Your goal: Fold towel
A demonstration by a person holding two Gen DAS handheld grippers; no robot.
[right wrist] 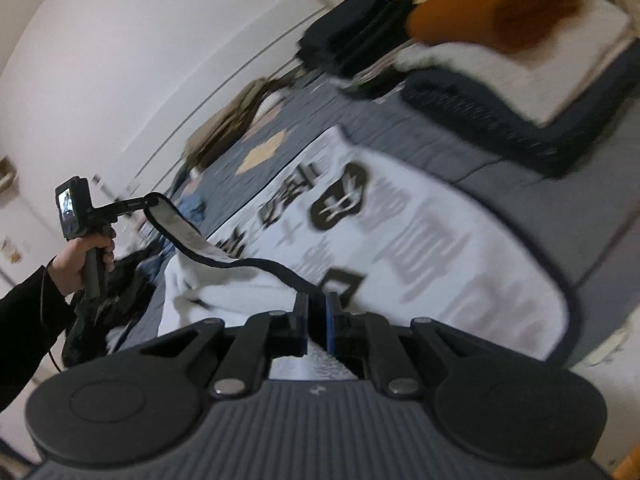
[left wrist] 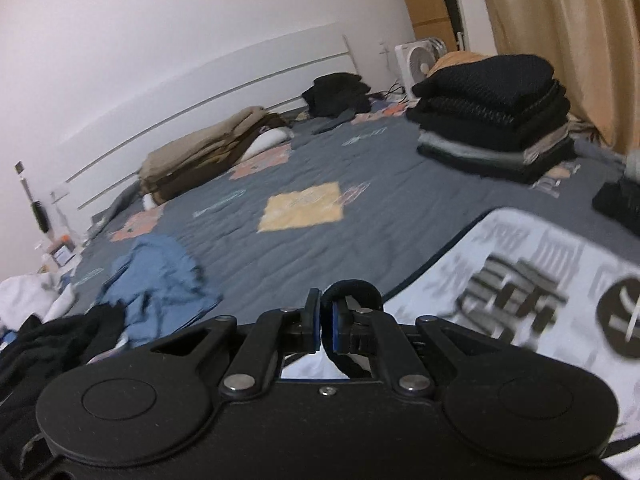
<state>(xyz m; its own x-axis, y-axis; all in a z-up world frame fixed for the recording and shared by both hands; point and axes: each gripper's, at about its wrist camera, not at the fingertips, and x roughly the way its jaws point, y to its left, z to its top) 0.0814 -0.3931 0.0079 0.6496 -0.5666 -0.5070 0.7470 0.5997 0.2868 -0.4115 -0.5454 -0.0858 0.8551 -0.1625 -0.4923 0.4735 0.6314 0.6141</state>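
Over the near edge of the bed, both claws — left claw, right claw — pinch the towel's dark-trimmed hem, its printed length lying ahead toward the far side.

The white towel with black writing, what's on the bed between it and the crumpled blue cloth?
Only bare grey quilted bedspread between the towel and the blue cloth, in the left wrist view.
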